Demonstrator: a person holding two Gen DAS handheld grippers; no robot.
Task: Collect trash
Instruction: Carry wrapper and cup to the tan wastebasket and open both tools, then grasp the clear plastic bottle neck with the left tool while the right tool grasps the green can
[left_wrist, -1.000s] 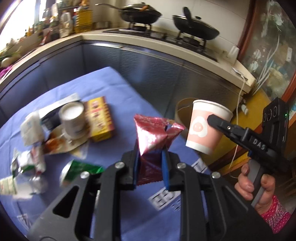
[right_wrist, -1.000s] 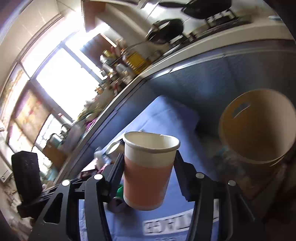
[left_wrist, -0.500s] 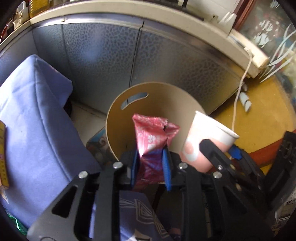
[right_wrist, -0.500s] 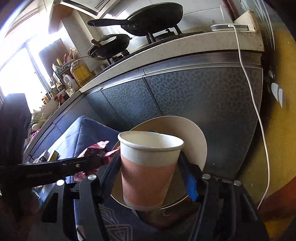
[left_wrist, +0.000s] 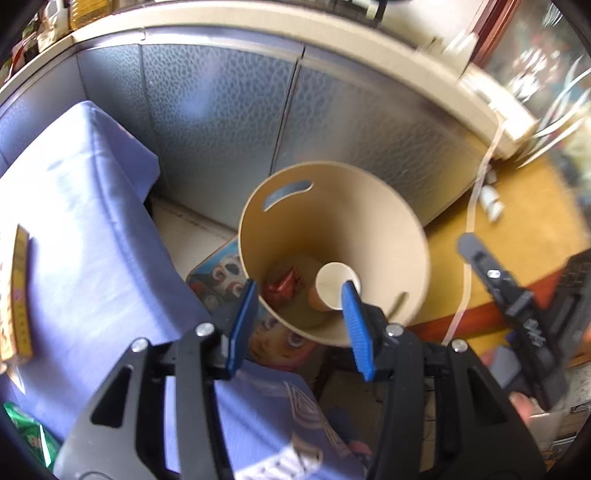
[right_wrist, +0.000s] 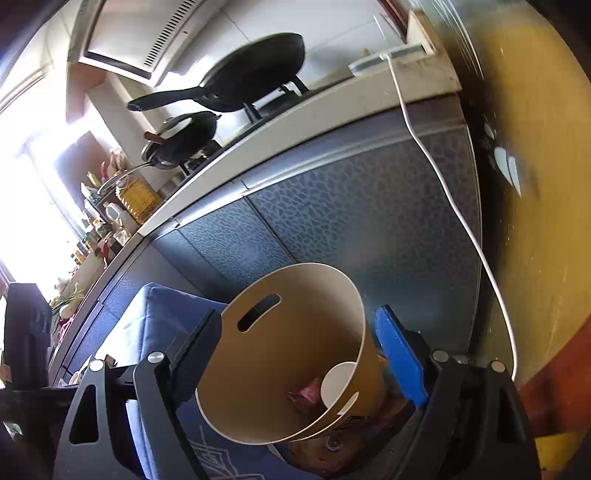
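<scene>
- Left gripper (left_wrist: 297, 317) above the tan waste bin (left_wrist: 369, 206); jaws have just been opening, nothing between them.
- Right gripper (right_wrist: 299, 343) also over the bin, jaws just opened wide, empty.
- Red snack wrapper (left_wrist: 282, 286) lies on the bin floor.
- Paper cup (left_wrist: 332, 290) inside bin, beside the wrapper, tipped on its side.
- Bin stands on the floor just beside the purple-clothed table (left_wrist: 85, 236).

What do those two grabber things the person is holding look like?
The left gripper is a black plastic frame with triangle-shaped holes and shiny silver screws. Its two fingers carry ribbed bright blue pads. The right gripper is built the same way, with a blue pad showing on one finger. From the side it has a long black finger, white lettering too blurry to read and a boxy black body.
</scene>
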